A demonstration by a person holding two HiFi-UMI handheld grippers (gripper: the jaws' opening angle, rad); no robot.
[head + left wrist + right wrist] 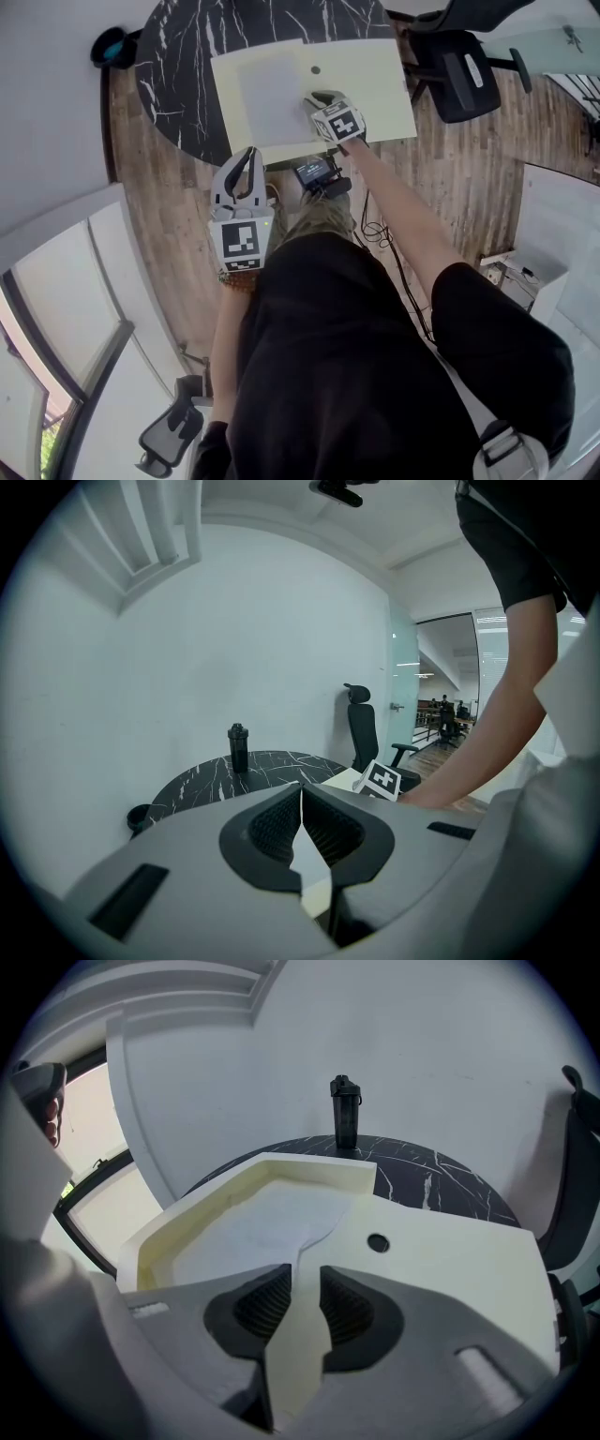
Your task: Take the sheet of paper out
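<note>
A white sheet of paper [272,94] lies flat in the shallow recess of a cream tray [375,84] on the black marble table [178,66]. My right gripper [323,98] hovers over the tray at the recess's right edge, pointing steeply down. In the right gripper view its jaws stand open with nothing between them, just short of the notch beside the paper [253,1227]. My left gripper [246,155] hangs off the table's near edge, close to my body. In the left gripper view its jaws [301,803] are shut and empty.
A black bottle [345,1110] stands at the far side of the table. The tray [450,1260] has a small round hole [378,1241] to the right of the recess. A black office chair [459,66] stands on the wood floor to the right, and cables lie near my feet.
</note>
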